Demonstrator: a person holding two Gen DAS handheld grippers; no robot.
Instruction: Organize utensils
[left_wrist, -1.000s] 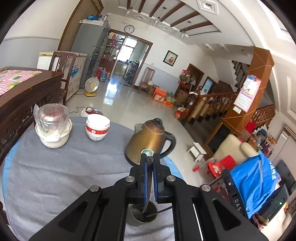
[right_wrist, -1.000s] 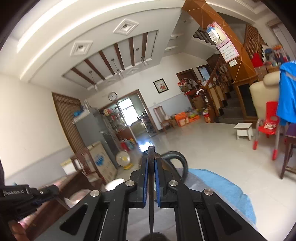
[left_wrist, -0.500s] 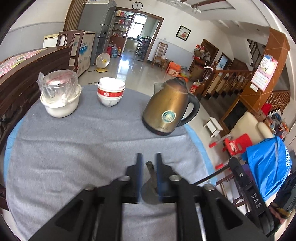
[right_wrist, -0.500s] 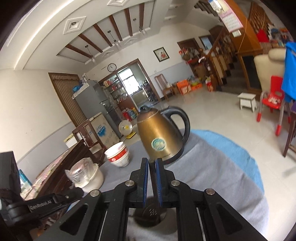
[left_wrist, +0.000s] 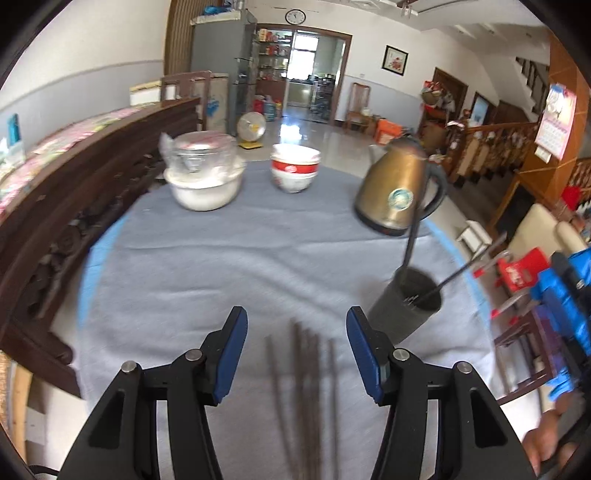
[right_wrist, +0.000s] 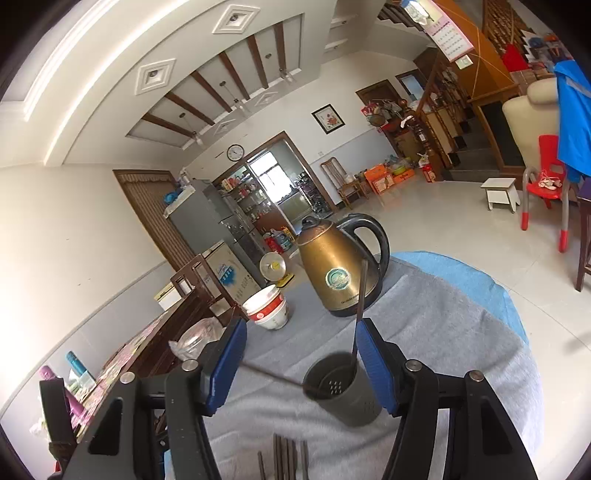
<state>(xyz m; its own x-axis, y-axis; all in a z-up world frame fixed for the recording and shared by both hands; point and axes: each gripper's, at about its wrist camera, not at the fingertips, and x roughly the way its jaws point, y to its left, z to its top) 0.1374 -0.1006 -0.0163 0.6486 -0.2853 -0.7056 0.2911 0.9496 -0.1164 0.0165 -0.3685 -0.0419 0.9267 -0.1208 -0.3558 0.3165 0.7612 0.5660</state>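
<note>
Opening on both sides: left tool (left_wrist: 293, 334) jaws spreading, nothing pinched, chopsticks (left_wrist: 306, 387) lying loose on the grey-clothed bench (left_wrist: 221, 266) between and just ahead of its pads. Right tool (right_wrist: 301, 354) jaws also spreading, empty; dark utensil cup (right_wrist: 341, 387) sits upright between its fingers, not touched, with two utensils leaning out of it. Same cup (left_wrist: 406, 306) is just right of the left tool. Brass kettle (right_wrist: 340, 277) beyond the cup, stacked bowls (right_wrist: 267, 308) ahead-left.
</note>
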